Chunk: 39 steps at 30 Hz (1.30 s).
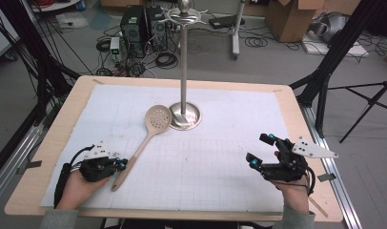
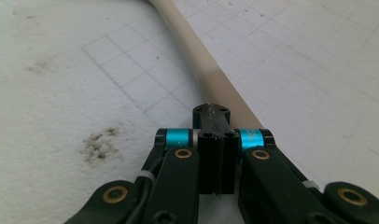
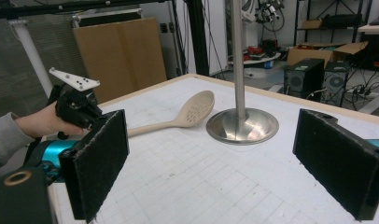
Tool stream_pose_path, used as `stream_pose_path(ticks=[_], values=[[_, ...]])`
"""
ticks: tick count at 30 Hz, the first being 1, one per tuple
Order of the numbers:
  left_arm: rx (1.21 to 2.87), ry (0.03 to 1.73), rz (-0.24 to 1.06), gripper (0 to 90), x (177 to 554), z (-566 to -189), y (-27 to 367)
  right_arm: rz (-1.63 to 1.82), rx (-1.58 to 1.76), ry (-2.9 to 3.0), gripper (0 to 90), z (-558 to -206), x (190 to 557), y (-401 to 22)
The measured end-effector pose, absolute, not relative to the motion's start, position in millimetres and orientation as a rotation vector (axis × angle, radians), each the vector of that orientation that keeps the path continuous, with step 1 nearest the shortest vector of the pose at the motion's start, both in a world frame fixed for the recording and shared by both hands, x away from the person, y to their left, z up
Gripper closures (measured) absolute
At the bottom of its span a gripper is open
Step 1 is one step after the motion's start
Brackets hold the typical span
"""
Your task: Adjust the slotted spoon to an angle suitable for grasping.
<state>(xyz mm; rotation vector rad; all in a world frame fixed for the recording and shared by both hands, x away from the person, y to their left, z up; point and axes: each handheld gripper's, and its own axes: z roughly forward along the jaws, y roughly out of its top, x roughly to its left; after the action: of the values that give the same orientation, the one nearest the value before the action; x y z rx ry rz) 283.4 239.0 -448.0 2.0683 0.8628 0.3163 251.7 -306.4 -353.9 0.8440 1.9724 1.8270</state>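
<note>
Currently, one slotted spoon (image 1: 143, 140) lies flat on the desk (image 1: 48, 143), left of centre in the high view, its perforated bowl just beside the base of one metal stand (image 1: 184, 114) at upper centre. Two grippers are present. The left gripper (image 1: 121, 164), at lower left, has its jaws fully together with nothing between them, the tips resting against the lower part of the spoon's handle. The right gripper (image 1: 260, 149), at lower right, holds nothing; its jaws stand wide apart, well clear of the spoon.
</note>
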Motion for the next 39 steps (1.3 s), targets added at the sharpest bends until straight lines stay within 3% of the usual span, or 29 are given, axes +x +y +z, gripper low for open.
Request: stream_pose_path(ticks=[39], values=[[2.117, 0.742, 0.258, 89.5, 283, -447, 175, 1.822, 0.85, 1.978, 9.6, -355, 252, -307]])
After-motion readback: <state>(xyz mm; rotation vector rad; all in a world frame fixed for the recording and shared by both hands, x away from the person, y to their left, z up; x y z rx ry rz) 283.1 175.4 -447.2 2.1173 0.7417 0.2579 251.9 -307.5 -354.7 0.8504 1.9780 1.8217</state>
